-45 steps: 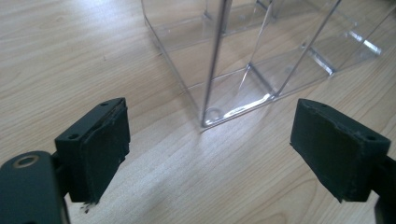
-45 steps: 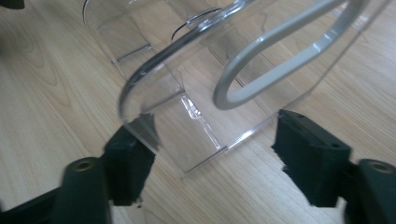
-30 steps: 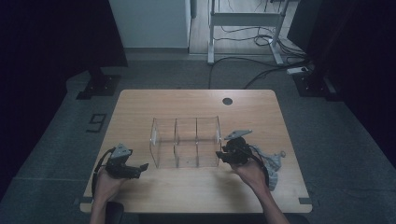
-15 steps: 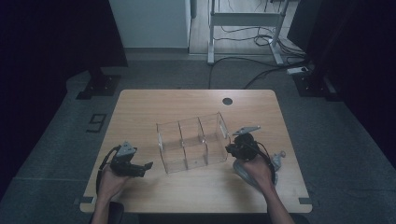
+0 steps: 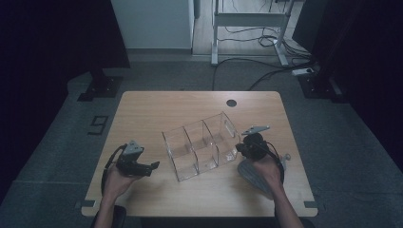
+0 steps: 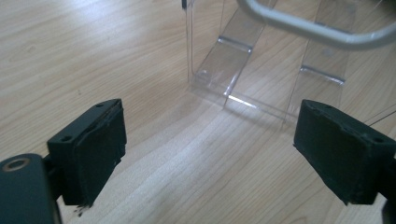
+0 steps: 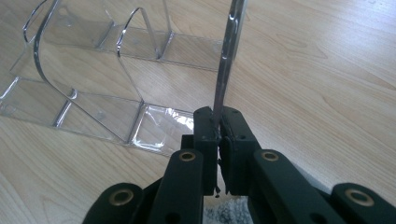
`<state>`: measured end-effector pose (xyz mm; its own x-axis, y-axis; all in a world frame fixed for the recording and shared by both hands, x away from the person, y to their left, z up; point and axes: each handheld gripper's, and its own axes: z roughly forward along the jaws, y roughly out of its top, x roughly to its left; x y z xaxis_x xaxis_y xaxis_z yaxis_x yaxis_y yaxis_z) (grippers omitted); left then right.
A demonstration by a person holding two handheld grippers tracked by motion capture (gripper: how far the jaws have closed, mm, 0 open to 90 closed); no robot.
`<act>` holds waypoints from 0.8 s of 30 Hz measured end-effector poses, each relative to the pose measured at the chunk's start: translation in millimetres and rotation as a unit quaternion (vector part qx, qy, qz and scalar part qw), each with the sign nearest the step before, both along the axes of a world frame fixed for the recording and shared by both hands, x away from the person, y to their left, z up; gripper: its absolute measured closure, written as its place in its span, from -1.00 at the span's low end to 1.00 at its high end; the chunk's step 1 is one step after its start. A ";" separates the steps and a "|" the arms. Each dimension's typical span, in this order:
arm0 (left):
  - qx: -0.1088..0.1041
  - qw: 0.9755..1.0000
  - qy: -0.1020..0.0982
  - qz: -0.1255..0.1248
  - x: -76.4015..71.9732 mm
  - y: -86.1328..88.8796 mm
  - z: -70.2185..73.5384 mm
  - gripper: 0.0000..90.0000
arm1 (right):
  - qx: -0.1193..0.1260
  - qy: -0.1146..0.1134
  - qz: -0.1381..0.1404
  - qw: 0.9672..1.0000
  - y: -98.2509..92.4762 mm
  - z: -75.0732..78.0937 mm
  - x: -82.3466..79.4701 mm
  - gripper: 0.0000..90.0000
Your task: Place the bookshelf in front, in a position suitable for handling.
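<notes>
Acrylic organiser [image 5: 202, 146] (rigid, light, slippery, easily scratched) is seen mid-frame on the table [image 5: 157, 107], its thin end wall clamped by the right tool [image 7: 218, 135], while the left tool [image 6: 210, 154] is held apart.

Two black jaws of the left gripper [image 6: 212, 161] stand wide apart over a pale wooden tabletop [image 6: 93, 56], nothing between their pads. Just ahead of them, toward the right-hand jaw, rests the corner of a clear acrylic organizer [image 6: 224, 65], its dividers visible. A grey curved bar [image 6: 317, 32] crosses above it.
</notes>
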<state>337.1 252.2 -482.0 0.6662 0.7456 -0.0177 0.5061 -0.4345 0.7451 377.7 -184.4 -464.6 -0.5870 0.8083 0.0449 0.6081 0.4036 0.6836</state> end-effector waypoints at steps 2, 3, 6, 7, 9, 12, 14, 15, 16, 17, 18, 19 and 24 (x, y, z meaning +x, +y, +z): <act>-0.004 1.000 -0.002 -0.001 0.4 0.7 2.0 -0.76 | 0.001 0.001 0.000 1.000 0.4 -0.1 1.7 0.91; -0.006 1.000 -0.002 -0.002 0.4 1.0 2.7 -0.74 | -0.003 -0.002 0.003 1.000 1.1 -0.1 2.6 0.91; -0.013 1.000 -0.004 -0.005 0.6 1.7 4.7 -0.72 | -0.002 -0.001 0.006 1.000 1.8 -0.2 4.7 0.91; -0.014 1.000 -0.007 -0.008 0.6 1.4 5.3 -0.70 | -0.001 0.000 0.006 1.000 2.0 -0.2 5.0 0.91; -0.015 1.000 -0.009 -0.012 0.8 0.1 6.4 -0.69 | 0.001 0.001 0.010 1.000 2.4 -0.2 6.6 0.91; -0.017 1.000 -0.012 -0.021 1.6 -2.5 8.0 -0.68 | 0.002 0.003 0.016 1.000 3.5 -0.1 8.2 0.91; -0.017 0.999 -0.013 -0.024 2.5 -3.5 8.7 -0.68 | 0.002 0.003 0.020 1.000 5.0 0.0 9.2 0.91; -0.017 0.999 -0.014 -0.027 3.2 -3.8 9.1 -0.68 | 0.002 0.003 0.021 1.000 6.1 -0.1 9.6 0.91; -0.018 0.999 -0.015 -0.027 3.7 -4.0 9.4 -0.68 | 0.001 0.003 0.023 1.000 7.3 0.1 10.0 0.91; -0.018 0.999 -0.016 -0.025 4.3 -3.8 9.9 -0.68 | 0.001 0.003 0.027 1.000 8.5 0.2 10.5 0.91; -0.019 0.999 -0.016 -0.026 4.8 -3.4 10.3 -0.68 | 0.001 0.005 0.029 1.000 9.7 0.4 10.7 0.91; -0.019 0.999 -0.018 -0.026 4.9 -3.1 10.7 -0.68 | 0.000 0.004 0.030 1.000 11.3 0.4 11.0 0.92; -0.031 0.999 -0.024 -0.025 4.9 0.5 12.5 -0.65 | -0.005 0.005 0.043 0.999 18.3 1.0 11.9 0.92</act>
<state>342.0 252.6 -469.5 0.7043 0.7092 -0.0300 0.4478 -0.4111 0.7940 389.6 -166.1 -463.6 -0.6544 0.7549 0.0439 0.5773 0.4612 0.6738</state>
